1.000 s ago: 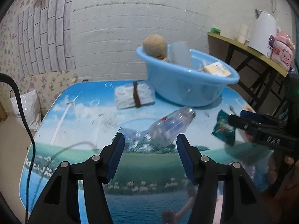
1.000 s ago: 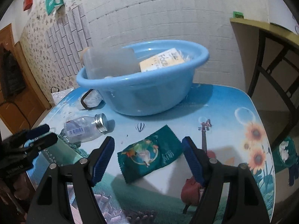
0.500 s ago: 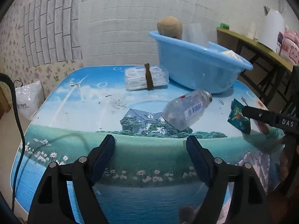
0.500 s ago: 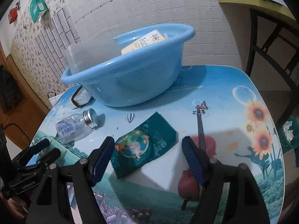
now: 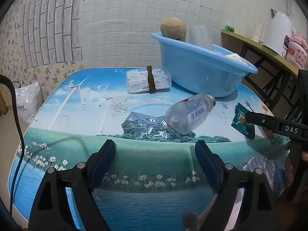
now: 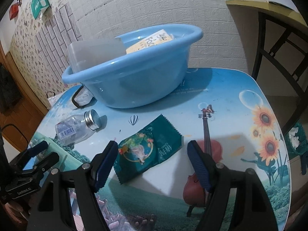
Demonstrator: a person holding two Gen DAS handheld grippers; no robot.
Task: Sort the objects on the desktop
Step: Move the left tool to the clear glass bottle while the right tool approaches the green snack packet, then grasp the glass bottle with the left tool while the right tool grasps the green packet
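Left wrist view had the left gripper (image 5: pixel 155 156) hanging low over the near edge of the desk (image 5: pixel 63 115), fingers (image 5: pixel 103 158) spread wide with nothing between them. Going left to right across the desk: a clear plastic box (image 5: pixel 148 80) with a brown band around it sat toward the back, just beside the blue basin (image 5: pixel 204 73). The basin already held a round tan ball (image 5: pixel 173 28), a frosted plastic container (image 5: pixel 200 38) and a yellowish carton (image 5: pixel 236 58), so that was pretty clearly the drop-off spot for the sort. In front of the basin a small clear bottle (image 5: pixel 189 115) lay on its side, metal cap pointing toward the basin, ahead of the gripper and somewhat to the right. Guess was that the left side was lining up on it, though it was well short of a grasp.

Right wrist view showed the same bottle off to the left, then the green snack packet (image 6: pixel 149 149) lying flat on the desk. The right gripper (image 6: pixel 153 162) was also wide open and empty, with the packet's near end sitting between its fingers (image 6: pixel 198 165), nearer the left one, not touched yet. A flat packet like that likely needed the fingers to come down low and pinch an edge, or it would just slide.
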